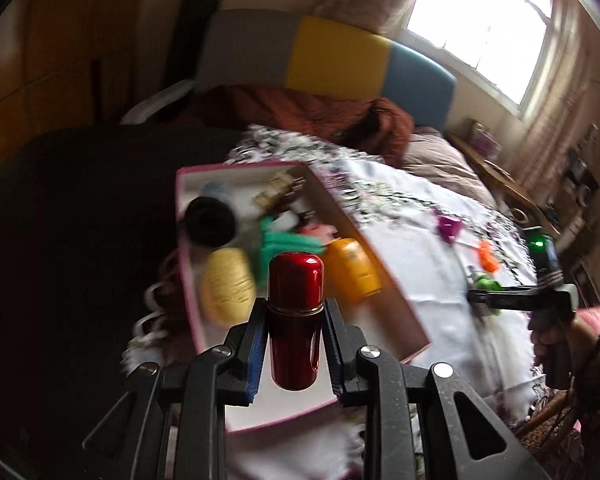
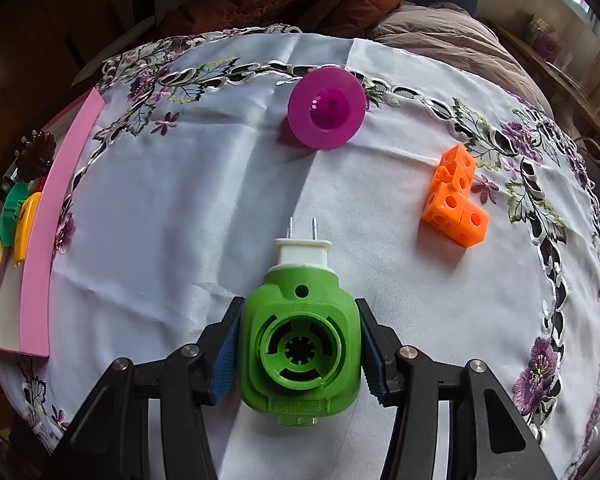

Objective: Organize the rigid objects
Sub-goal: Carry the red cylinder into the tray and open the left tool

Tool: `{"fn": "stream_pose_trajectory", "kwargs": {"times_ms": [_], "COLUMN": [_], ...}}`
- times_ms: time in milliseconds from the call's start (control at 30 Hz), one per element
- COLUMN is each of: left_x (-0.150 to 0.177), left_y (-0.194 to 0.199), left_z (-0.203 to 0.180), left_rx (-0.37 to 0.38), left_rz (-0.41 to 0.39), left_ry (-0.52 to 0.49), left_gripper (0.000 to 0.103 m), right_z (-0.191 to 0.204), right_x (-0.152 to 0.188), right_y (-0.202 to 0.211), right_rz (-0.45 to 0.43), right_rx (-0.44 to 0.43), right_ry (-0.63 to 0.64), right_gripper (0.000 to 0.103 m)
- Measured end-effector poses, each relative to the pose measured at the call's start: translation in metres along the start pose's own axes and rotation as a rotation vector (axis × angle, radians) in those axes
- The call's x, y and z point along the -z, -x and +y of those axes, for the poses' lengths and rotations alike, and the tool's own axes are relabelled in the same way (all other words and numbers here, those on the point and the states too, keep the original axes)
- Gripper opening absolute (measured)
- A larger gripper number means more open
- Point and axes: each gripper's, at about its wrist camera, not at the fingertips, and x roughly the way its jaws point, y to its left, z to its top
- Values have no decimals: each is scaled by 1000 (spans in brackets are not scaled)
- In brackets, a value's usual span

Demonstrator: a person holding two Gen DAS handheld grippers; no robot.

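Observation:
My left gripper (image 1: 296, 312) is shut on a glossy red bottle (image 1: 296, 280), held upright above the near end of a pink-rimmed box (image 1: 240, 166). The box holds a yellow container (image 1: 228, 286), an orange container (image 1: 352, 268), a black round lid (image 1: 210, 222) and green pieces (image 1: 284, 244). My right gripper (image 2: 299, 304) points steeply down at the white cloth, with its pads against both sides of a green plug-in device (image 2: 300, 344) whose white pronged plug points away. A magenta disc (image 2: 326, 114) and a cluster of orange cubes (image 2: 454, 196) lie on the cloth beyond it.
The white embroidered cloth (image 2: 180, 200) covers a bed, with a brown blanket (image 1: 320, 116) and a grey, yellow and blue headboard (image 1: 340, 56) behind. The pink box (image 2: 56, 220) sits at the cloth's left edge. A wooden side table (image 1: 508, 184) and a window are at right.

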Motion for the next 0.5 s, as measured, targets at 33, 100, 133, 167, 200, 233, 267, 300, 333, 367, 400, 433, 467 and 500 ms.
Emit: {"fn": "stream_pose_trajectory", "kwargs": {"times_ms": [33,100,133,167,200,233,267,300,333,367,400,433,467,500], "left_x": [3,8,8,10,11,12,13,14,15,16,17,19,20,20], "left_y": [0,-3,-4,-5,-7,-8,-10,-11,-13,-14,-17,-19,-19,-20], "left_z": [6,14,16,18,20,20,21,21,22,22,23,23,23,22], "left_rx": [-7,-16,-20,-19,-17,-17,-15,-10,-2,5,12,17,18,15], "left_rz": [9,24,27,32,38,42,46,51,59,69,82,91,98,109], "left_ry": [19,45,52,62,74,80,82,84,89,95,102,105,102,97], "left_gripper": [26,26,26,26,26,26,26,26,26,26,26,26,26,26], "right_z": [0,0,0,0,0,0,0,0,0,0,0,0,0,0], "right_x": [0,0,0,0,0,0,0,0,0,0,0,0,0,0], "right_y": [0,0,0,0,0,0,0,0,0,0,0,0,0,0], "right_rz": [0,-1,-1,-1,0,0,0,0,0,0,0,0,0,0], "right_rx": [2,3,2,2,2,2,2,2,3,3,2,1,2,2], "right_ry": [4,5,5,5,5,5,6,6,6,7,6,5,5,6], "right_gripper": [53,53,53,53,53,53,53,53,53,53,53,53,53,53]}}
